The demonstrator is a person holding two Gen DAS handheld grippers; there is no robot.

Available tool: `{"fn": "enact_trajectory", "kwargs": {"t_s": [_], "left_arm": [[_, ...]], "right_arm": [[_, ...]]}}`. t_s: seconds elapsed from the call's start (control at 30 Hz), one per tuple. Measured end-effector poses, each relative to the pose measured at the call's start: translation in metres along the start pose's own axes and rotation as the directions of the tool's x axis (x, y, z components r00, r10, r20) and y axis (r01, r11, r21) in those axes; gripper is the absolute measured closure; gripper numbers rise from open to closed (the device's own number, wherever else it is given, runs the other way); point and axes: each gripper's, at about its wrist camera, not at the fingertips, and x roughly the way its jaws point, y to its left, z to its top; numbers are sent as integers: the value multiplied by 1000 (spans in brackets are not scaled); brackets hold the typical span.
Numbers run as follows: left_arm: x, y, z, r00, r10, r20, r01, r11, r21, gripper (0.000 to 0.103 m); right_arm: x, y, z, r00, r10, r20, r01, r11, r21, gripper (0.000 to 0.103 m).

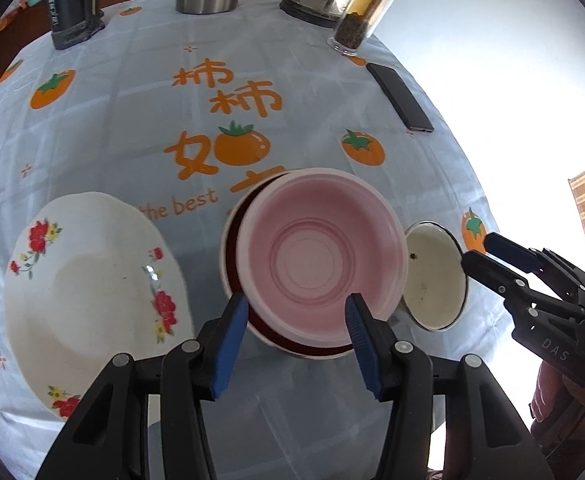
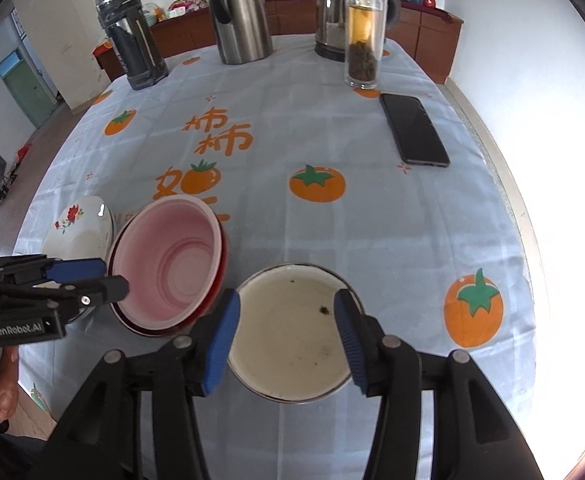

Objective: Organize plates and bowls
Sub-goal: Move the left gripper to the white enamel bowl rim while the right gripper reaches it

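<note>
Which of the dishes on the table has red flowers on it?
The white plate at the far left, scalloped rim. The pink bowl and the metal-rimmed cream bowl carry no pattern.

Ahead of you the near edge is crowded: the flowered plate [image 1: 92,300] on the left, the pink bowl [image 1: 320,256] nested in a red bowl [image 1: 304,350] in the middle, the enamel bowl [image 2: 292,332] just beside it on the right, with only narrow gaps between. Beyond them the tablecloth [image 2: 332,128] lies bare through the middle. The phone [image 2: 414,130] blocks the right side; the tea bottle [image 2: 364,32], kettle [image 2: 332,20], steel jug [image 2: 240,16] and dark flask [image 2: 132,36] line the far edge
</note>
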Motion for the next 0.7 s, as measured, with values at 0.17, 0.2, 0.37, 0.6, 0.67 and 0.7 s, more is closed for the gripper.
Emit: {"fn": "enact_trajectory", "kwargs": {"t_s": [0.17, 0.2, 0.37, 0.6, 0.67, 0.7], "left_arm": [[-15, 8, -1, 997, 65, 28, -65, 998, -17, 50], [-16, 7, -2, 997, 64, 36, -64, 998, -11, 50], [-17, -13, -4, 998, 45, 47, -48, 998, 49, 50], [-2, -30, -2, 995, 98, 34, -101, 988, 113, 50], [-1, -33, -2, 993, 109, 35, -112, 987, 118, 50], [-2, -35, -1, 994, 105, 37, -109, 987, 119, 50]], "right_arm": [[1, -15, -8, 1000, -8, -7, 8, 999, 38, 53], [2, -19, -11, 1000, -13, -13, 14, 999, 46, 53], [6, -32, -20, 999, -21, -33, 24, 997, 74, 53], [4, -38, -26, 999, -24, -33, 27, 996, 81, 53], [4, -44, -28, 999, -31, -35, 34, 995, 89, 53], [5, -48, -30, 999, -35, -36, 38, 994, 99, 53]]}}
